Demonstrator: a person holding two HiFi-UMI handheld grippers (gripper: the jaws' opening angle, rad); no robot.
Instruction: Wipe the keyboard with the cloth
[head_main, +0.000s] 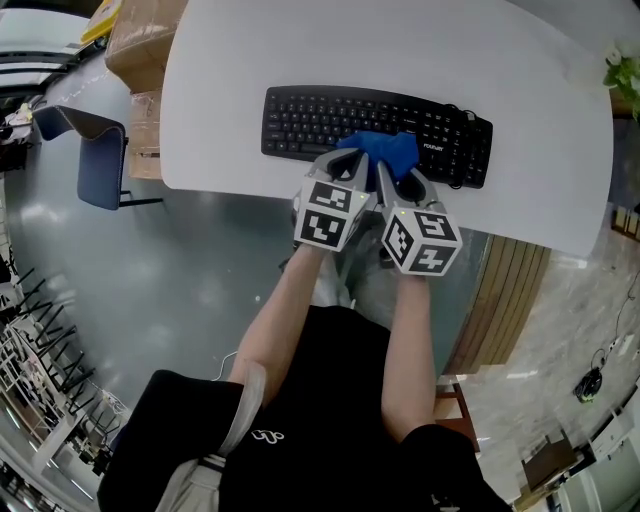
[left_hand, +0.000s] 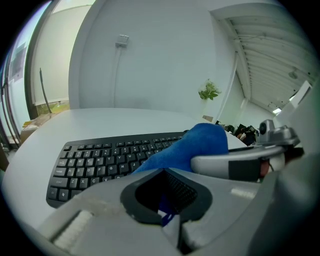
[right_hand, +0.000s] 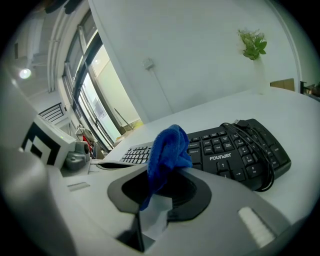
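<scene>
A black keyboard (head_main: 310, 120) lies on the white table (head_main: 240, 50), near its front edge. A bunched blue cloth (head_main: 380, 150) rests on the keys right of the middle. Both grippers meet at the cloth side by side: the left gripper (head_main: 352, 166) and the right gripper (head_main: 393, 176). In the left gripper view the left gripper (left_hand: 167, 212) is shut with a corner of the blue cloth (left_hand: 197, 145) pinched in it, above the keyboard (left_hand: 100, 160). In the right gripper view the right gripper (right_hand: 151, 206) is shut on the cloth (right_hand: 169, 147), which stands up above the keyboard (right_hand: 235, 150).
A coiled black cable (head_main: 466, 122) lies across the keyboard's right end. Cardboard boxes (head_main: 140, 45) and a blue chair (head_main: 95, 155) stand left of the table. A small plant (head_main: 625, 70) sits at the far right. The table's front edge runs just under the grippers.
</scene>
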